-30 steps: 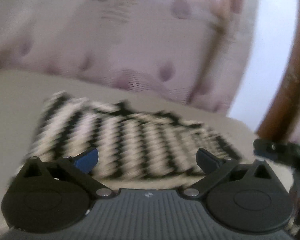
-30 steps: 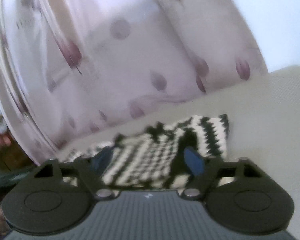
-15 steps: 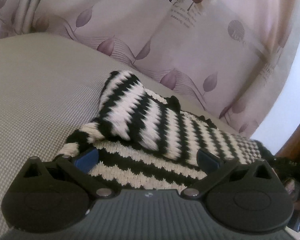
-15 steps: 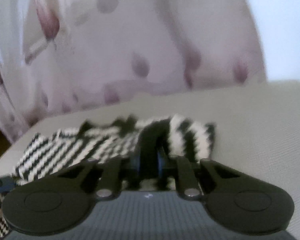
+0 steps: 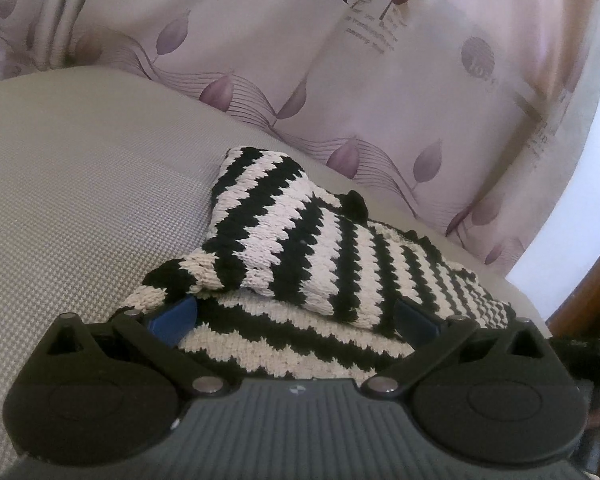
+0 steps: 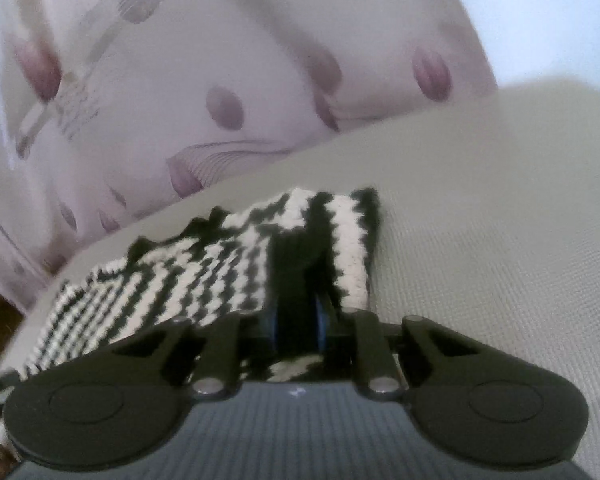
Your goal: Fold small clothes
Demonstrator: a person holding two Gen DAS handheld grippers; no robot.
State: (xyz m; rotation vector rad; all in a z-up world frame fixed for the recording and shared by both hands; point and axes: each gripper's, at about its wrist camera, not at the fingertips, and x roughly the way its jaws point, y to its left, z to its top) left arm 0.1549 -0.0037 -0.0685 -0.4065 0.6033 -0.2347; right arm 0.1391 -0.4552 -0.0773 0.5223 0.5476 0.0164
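Compared with a second ago, the black-and-white knitted garment (image 5: 300, 264) is seen sharply from the left wrist view, and one sleeve is now found folded over the body instead of lying spread flat. In the right wrist view, the pads that were spread over the knit a second ago are now drawn together.

The left gripper (image 5: 296, 312) is held wide apart, its blue pads resting low at the near edge of the garment; a stretch of knit lies between them, but nothing is pinched. The right gripper (image 6: 296, 324) has just been closing and then easing slightly, and its pads are clamped on a dark bunched fold of the garment (image 6: 228, 264) at its near edge.

The garment is laid on a grey woven cushion (image 5: 80, 200), just in front of a pale curtain (image 5: 340, 80) printed with mauve leaves.
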